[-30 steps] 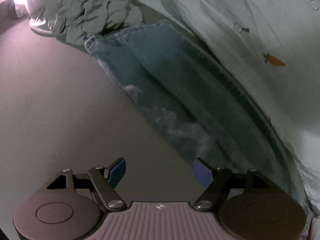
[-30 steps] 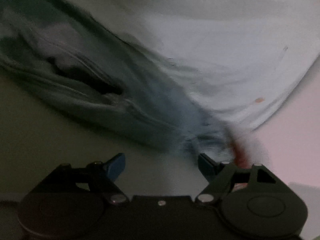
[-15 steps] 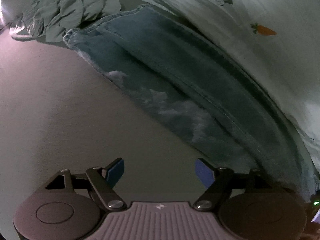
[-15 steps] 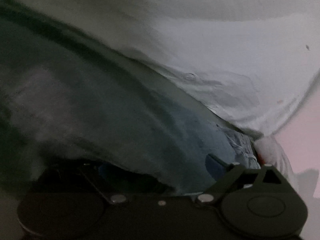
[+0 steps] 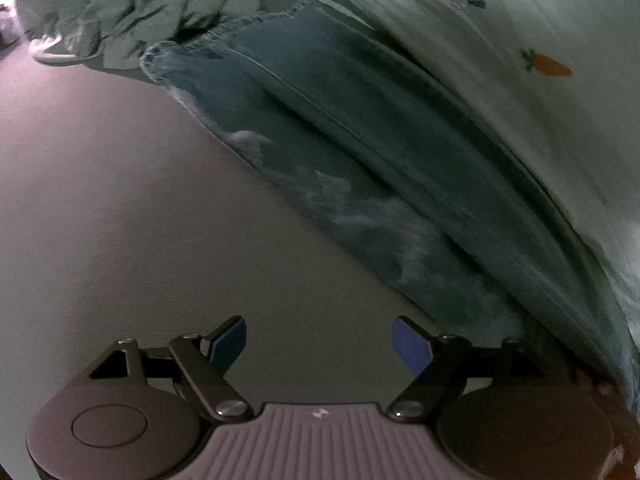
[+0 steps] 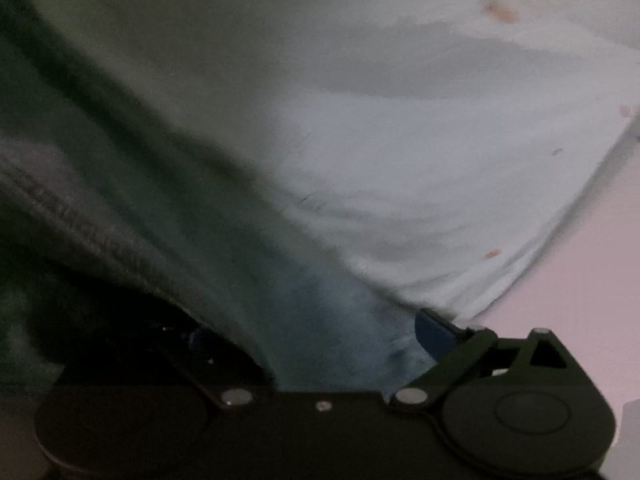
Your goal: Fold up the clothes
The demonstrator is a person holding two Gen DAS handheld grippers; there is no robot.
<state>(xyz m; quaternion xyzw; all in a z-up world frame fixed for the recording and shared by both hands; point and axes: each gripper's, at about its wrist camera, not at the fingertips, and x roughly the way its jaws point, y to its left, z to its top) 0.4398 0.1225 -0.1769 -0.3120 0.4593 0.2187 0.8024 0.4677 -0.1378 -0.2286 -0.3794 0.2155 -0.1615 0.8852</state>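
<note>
Faded blue denim jeans stretch diagonally across the grey surface, ahead-right of the spread, empty left gripper, while the nearer right gripper straddles their near end, grip unconfirmed.

Dim room; a plain grey surface (pinkish where light falls) fills the left

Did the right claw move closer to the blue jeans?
Yes. The right claw went forward toward the white carrot sheet. A second ago the jeans lay ahead of its open fingers; now denim sits between them and hides the left finger.
</note>
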